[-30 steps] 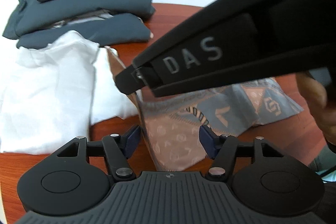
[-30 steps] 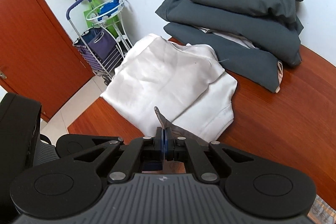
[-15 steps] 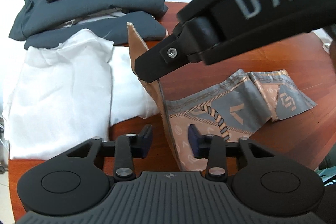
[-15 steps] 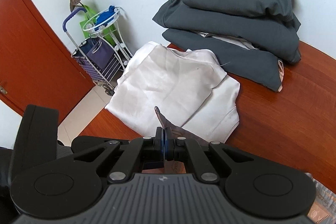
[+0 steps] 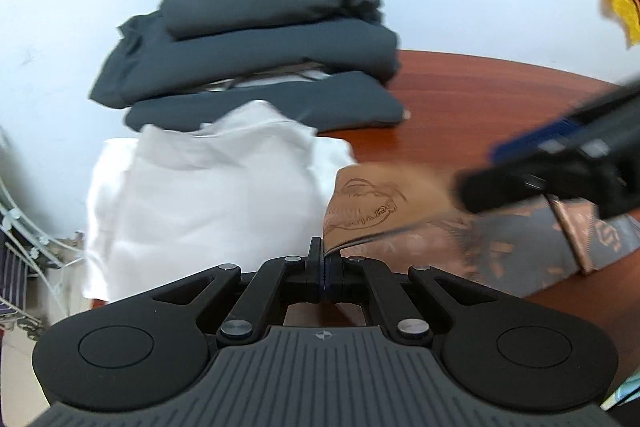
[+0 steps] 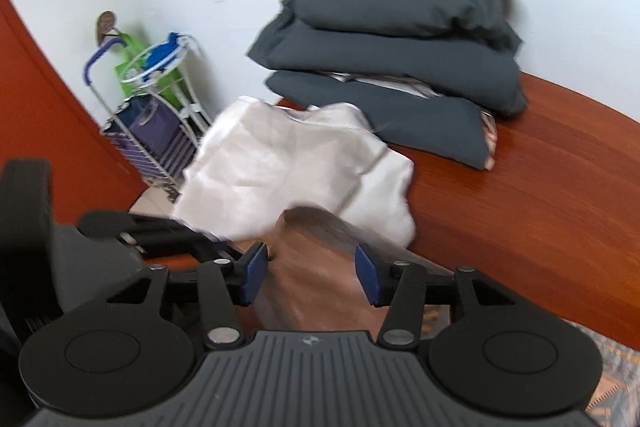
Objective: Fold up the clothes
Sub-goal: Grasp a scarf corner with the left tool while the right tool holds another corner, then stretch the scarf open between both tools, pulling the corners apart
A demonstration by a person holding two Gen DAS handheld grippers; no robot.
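Note:
A brown and grey patterned cloth (image 5: 372, 203) lies on the red-brown table (image 5: 480, 99), one edge lifted. My left gripper (image 5: 322, 267) is shut on that raised edge. In the right wrist view the same cloth (image 6: 320, 235), blurred, sits between and under the blue pads of my right gripper (image 6: 312, 267). Its jaws are opening and the pads stand clear of the fabric. One of the right gripper's fingers (image 5: 520, 179) shows blurred at the right of the left wrist view, just above the cloth.
A white garment (image 5: 208, 195) lies flat at the table's left, hanging over the edge. Behind it is a stack of folded dark grey clothes (image 5: 260, 47) against the wall. A wire trolley (image 6: 156, 131) stands on the floor beyond the table.
The left gripper closed on the cloth's raised edge, which the right gripper had been holding. The right gripper then opened, let the cloth go and drew off to the right.

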